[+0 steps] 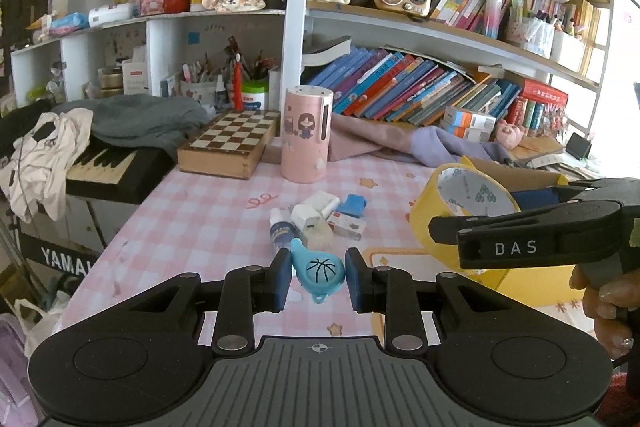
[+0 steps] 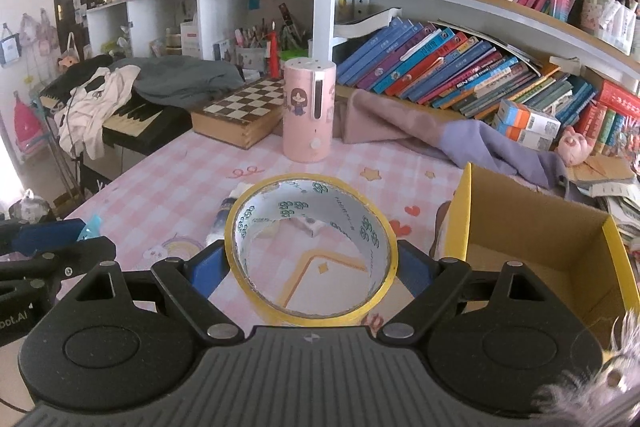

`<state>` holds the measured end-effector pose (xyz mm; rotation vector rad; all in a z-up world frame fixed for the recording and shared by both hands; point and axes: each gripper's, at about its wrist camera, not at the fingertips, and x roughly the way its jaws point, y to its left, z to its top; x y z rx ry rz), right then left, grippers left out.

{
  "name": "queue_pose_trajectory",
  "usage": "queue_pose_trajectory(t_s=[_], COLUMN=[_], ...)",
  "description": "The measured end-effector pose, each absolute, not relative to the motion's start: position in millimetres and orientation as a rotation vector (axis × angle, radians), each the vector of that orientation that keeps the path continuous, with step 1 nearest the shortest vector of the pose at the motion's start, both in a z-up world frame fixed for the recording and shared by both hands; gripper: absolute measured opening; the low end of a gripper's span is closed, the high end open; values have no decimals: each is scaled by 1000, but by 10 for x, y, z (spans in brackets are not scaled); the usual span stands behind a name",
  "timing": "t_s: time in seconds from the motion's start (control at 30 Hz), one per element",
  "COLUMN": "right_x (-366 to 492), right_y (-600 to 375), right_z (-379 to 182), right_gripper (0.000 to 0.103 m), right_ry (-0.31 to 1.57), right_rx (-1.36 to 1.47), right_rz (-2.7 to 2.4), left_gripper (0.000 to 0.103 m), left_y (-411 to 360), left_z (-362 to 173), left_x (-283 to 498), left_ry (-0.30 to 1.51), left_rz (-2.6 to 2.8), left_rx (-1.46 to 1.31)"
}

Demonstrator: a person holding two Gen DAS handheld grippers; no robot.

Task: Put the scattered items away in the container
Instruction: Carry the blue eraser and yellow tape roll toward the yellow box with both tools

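Yellow box looks empty inside. Right gripper squeezes the yellow tape roll. Left gripper pinches a blue basketball tag.

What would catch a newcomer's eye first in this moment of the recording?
The big yellow tape roll, clamped between the right gripper's blue pads and held just left of the open yellow cardboard box. Next, the light-blue basketball-print trinket between the left gripper's fingers, with small items scattered beyond it on the pink checked tablecloth.
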<state>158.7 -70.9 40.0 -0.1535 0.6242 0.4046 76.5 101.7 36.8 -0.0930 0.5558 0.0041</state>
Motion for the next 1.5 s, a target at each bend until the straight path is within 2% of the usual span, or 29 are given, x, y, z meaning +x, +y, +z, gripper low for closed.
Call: queue_pose_trajectory(t_s=[0.67,1.5], right_x=[423,81], right_y=[-1220,-1989], right_z=[155,77], right_gripper=[87,87], right_ry=[702,738], right_rx=[-83,-1], right_rz=[232,20], left_gripper=[27,27], left_y=[610,-9], left_z=[253,236], left_x=[6,53], left_ry=[596,594], left_rz=[-176,-367], left_rx=[-49,34])
